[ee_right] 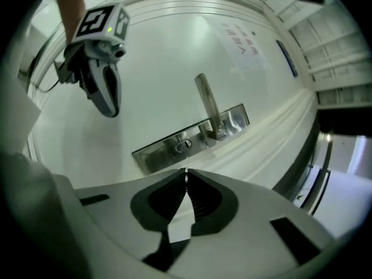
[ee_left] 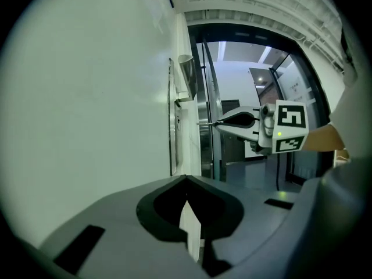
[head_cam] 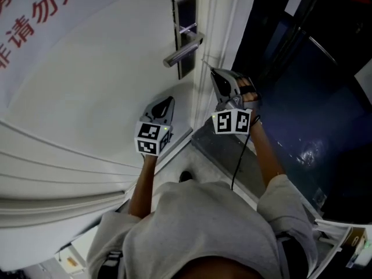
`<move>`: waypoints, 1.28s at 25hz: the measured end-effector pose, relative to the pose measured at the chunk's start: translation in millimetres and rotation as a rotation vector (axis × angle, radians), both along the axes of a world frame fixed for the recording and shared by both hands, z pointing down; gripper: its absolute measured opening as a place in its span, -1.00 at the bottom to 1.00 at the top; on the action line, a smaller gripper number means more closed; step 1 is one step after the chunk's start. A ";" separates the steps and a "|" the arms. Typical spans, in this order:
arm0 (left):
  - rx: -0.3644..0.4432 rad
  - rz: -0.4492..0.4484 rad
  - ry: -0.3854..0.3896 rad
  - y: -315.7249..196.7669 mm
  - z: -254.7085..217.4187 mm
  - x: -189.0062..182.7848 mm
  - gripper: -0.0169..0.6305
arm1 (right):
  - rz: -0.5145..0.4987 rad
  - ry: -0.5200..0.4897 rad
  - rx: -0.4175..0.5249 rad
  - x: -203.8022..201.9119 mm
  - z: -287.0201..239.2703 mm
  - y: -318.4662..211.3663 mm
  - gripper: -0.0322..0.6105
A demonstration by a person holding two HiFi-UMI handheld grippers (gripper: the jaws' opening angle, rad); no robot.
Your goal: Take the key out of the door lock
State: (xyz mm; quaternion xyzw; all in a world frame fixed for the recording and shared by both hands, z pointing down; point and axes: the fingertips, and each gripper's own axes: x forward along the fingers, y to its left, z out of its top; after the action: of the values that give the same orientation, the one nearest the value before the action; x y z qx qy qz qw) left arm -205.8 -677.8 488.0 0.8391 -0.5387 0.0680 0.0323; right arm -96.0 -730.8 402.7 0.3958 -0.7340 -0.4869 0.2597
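Near the lock [ee_right: 185, 145], right claw [ee_right: 186, 183] clamps the key [ee_right: 186, 173] — only its tip shows — left claw [ee_left: 186, 179] closed.

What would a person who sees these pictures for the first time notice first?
First the steel lock plate with its lever handle, high on the white door. Just below to the right, the right gripper is shut on a thin key, already clear of the keyhole; the left gripper hangs shut and empty beside it.

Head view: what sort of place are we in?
Probably an indoor doorway in an office-type building: a white door with a steel lock plate and lever handle, a white paper notice with red print, a dark glossy floor beyond.
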 end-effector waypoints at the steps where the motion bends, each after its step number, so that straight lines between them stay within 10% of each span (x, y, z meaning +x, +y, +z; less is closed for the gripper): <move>1: 0.000 -0.004 -0.001 2.1 0.0 1.2 -0.89 | 0.004 -0.065 -0.051 5.2 1.3 3.2 -0.81; 13: 0.013 -0.072 -0.004 45.2 -1.3 23.2 -0.89 | 0.021 -0.670 -0.481 84.5 29.1 57.7 -0.81; 32: 0.017 -0.134 -0.004 147.8 7.0 57.9 -0.89 | 0.061 -0.786 -0.561 150.2 64.5 166.0 -0.81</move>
State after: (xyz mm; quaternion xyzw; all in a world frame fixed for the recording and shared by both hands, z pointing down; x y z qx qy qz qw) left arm -147.9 -530.0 495.0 0.8012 -0.5945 0.0627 0.0286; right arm 54.3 -564.8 467.3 0.4859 -0.8676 -0.0758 0.0734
